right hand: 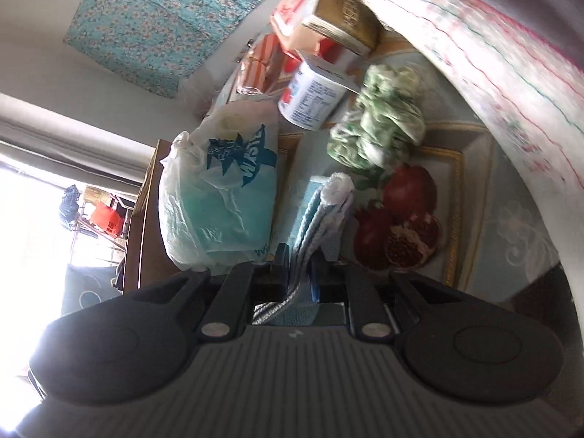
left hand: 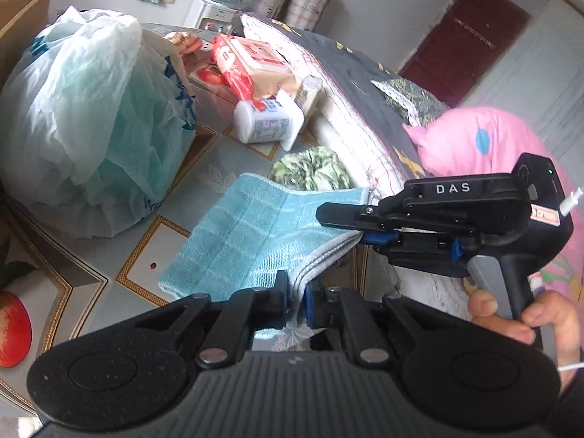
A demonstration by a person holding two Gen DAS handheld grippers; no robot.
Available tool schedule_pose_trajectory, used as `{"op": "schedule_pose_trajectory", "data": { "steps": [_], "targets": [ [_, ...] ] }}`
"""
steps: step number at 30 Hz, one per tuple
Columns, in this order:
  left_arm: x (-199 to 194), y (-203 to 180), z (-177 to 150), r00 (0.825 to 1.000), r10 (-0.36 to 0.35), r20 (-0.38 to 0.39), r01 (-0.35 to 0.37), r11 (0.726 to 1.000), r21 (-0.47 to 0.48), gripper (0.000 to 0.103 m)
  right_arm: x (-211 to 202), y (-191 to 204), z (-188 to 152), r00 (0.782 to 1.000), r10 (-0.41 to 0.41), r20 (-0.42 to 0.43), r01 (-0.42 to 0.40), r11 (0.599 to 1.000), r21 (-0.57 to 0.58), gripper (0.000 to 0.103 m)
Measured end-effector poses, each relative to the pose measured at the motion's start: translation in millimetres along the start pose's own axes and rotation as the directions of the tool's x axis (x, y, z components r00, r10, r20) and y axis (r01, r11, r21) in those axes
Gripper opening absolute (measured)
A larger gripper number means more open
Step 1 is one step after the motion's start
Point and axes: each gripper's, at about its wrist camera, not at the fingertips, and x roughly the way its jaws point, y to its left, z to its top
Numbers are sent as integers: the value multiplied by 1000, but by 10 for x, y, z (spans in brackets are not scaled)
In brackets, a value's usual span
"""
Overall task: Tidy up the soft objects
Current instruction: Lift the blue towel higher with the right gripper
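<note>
A light blue towel (left hand: 248, 241), folded over, hangs just above the patterned table between both grippers. My left gripper (left hand: 295, 301) is shut on its near grey-edged hem. My right gripper (left hand: 356, 228), held by a hand at the right of the left wrist view, is shut on the towel's far edge. In the right wrist view the folded towel (right hand: 321, 215) runs out from between that gripper's (right hand: 297, 270) fingers, edge on. A green-and-white crumpled cloth (left hand: 310, 169) (right hand: 379, 127) lies on the table just beyond the towel.
A large white plastic bag (left hand: 91, 124) (right hand: 219, 197) stands left of the towel. A white tub (left hand: 268, 122), a red box (left hand: 241, 64) and packets crowd the table's back. A quilt-covered bed edge (left hand: 350, 109) and a pink pillow (left hand: 485, 142) lie to the right.
</note>
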Motion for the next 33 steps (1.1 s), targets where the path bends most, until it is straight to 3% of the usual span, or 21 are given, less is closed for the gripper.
{"op": "schedule_pose_trajectory", "data": {
  "steps": [4, 8, 11, 16, 19, 22, 26, 33],
  "targets": [
    [44, 210, 117, 1000, 16, 3, -16, 994, -105, 9, 138, 275, 124, 1000, -20, 12, 21, 997, -72, 21],
    [101, 437, 159, 1000, 4, -15, -7, 976, -216, 9, 132, 380, 186, 999, 12, 33, -9, 997, -73, 24],
    [134, 516, 166, 1000, 15, -20, -19, 972, -235, 10, 173, 422, 238, 998, 29, 49, -25, 997, -67, 25],
    [175, 553, 168, 998, 49, -27, -54, 974, -221, 11, 548, 400, 223, 1000, 28, -13, -28, 998, -48, 25],
    [174, 544, 172, 996, 85, -31, -90, 977, -193, 16, 777, 282, 208, 999, -2, -43, 1, 1000, -24, 25],
    [113, 486, 179, 991, 133, -12, -134, 980, -147, 30, 890, 183, 211, 998, -10, -58, 10, 1000, 5, 22],
    [-39, 318, 185, 982, 175, 69, -172, 984, -45, 40, 874, 162, 212, 998, -5, -60, 6, 1000, 11, 22],
    [-134, -34, 163, 981, 137, 136, -157, 977, 143, 44, 890, 39, 266, 995, 39, -88, -32, 997, 74, 22]
  ]
}}
